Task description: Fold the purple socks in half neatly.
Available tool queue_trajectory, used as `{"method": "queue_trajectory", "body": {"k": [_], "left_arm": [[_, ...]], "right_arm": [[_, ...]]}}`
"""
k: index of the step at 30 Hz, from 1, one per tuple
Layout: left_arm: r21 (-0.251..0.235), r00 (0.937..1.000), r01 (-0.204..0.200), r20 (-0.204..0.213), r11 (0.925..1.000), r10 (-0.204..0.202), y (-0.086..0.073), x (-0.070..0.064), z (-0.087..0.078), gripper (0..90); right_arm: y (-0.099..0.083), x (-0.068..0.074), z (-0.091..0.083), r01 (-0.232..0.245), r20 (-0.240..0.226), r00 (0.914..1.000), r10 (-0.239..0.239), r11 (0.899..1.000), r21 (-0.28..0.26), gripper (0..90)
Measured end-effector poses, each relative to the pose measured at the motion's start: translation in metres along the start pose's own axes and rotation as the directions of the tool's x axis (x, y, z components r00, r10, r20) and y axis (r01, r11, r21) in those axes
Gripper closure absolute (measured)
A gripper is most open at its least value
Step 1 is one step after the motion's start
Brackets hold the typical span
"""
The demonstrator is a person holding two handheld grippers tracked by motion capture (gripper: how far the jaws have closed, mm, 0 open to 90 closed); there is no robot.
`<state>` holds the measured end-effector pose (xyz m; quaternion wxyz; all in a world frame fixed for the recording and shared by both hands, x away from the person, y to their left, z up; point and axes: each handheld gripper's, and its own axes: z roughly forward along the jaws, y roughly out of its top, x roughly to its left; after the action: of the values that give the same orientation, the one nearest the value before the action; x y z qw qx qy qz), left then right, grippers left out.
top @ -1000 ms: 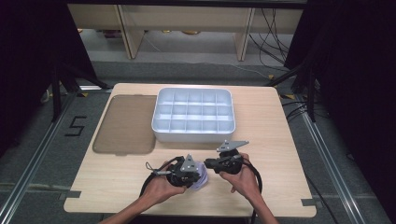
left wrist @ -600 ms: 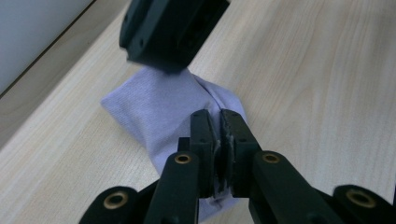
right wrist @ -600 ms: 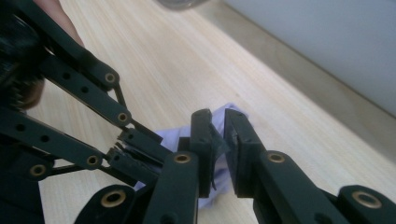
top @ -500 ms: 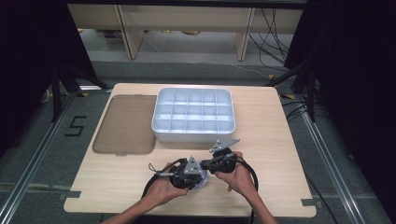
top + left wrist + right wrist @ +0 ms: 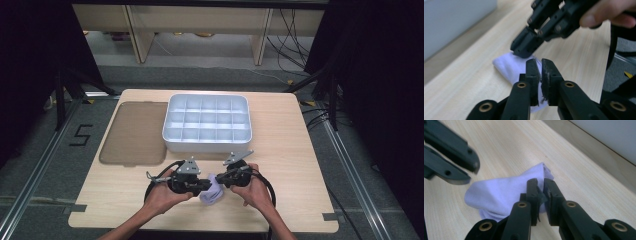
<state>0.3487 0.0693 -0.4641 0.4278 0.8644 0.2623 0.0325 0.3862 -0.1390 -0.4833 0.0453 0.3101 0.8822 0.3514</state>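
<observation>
sock: white sock (image 5: 212, 189) lies on the table (image 5: 300, 165) near the front edge, between our two grippers, well short of the divided tray (image 5: 207, 122).
left gripper (image 5: 541, 65): jaws nearly together, pinching the sock's edge.
right gripper (image 5: 539, 185): jaws narrow, a fold of fabric caught between them.
change: a second ago the right gripper was apart from the left; now we've closed in beside it.
meaning: both ends gripped, so we judge folding or lifting can start.
</observation>
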Motion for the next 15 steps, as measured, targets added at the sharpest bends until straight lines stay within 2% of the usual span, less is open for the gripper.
{"method": "queue_trajectory", "body": {"k": [2,4,8,9,10,11,12,13,14,15], "left_arm": [[0.032,0.9995,-0.024,0.023,0.9992,0.023,-0.004,-0.003,0.008,85.5],[0.057,0.9991,-0.032,0.028,0.9978,0.031,-0.007,-0.006,0.015,86.3],[0.107,0.9979,-0.063,0.018,0.9923,0.062,-0.012,-0.006,0.025,87.6],[0.131,0.9962,-0.087,0.01,0.9875,0.086,-0.013,-0.004,0.025,88.0],[0.118,0.9983,-0.057,-0.001,0.9913,0.058,-0.014,-0.007,0.027,88.2],[0.12,0.9974,-0.07,-0.008,0.9902,0.072,-0.014,-0.006,0.027,88.2],[0.124,0.9959,-0.087,-0.011,0.9884,0.09,-0.014,-0.005,0.027,88.2],[0.163,0.9911,-0.129,-0.014,0.9782,0.133,-0.013,-0.003,0.024,88.2],[0.174,0.9887,-0.144,-0.015,0.9741,0.149,-0.013,-0.002,0.022,88.2],[0.171,0.9894,-0.137,-0.022,0.9756,0.143,-0.014,-0.002,0.022,88.2]], "right_arm": [[0.0,0.002,-0.001,-0.027,-0.002,0.9996,0.027,1.0,0.009,83.3],[0.0,0.002,-0.001,-0.022,0.006,0.9997,0.022,1.0,0.009,83.3],[-0.001,0.002,-0.001,-0.019,0.01,0.9998,0.019,1.0,0.012,83.4],[-0.001,0.003,-0.002,-0.024,0.0,0.9997,0.024,1.0,0.014,83.4],[-0.001,0.004,-0.003,-0.026,-0.001,0.9996,0.026,1.0,0.017,83.4],[-0.001,0.003,-0.003,-0.013,0.002,0.9999,0.013,1.0,0.014,83.4],[-0.001,0.004,-0.003,-0.022,0.005,0.9997,0.022,1.0,0.019,83.4],[-0.002,0.005,-0.004,-0.042,0.012,0.9991,0.041,0.999,0.033,83.4],[-0.002,0.004,-0.004,-0.022,0.003,0.9997,0.022,0.999,0.026,83.4],[-0.003,0.004,-0.005,-0.014,0.004,0.9999,0.014,1.0,0.024,83.3]]}}
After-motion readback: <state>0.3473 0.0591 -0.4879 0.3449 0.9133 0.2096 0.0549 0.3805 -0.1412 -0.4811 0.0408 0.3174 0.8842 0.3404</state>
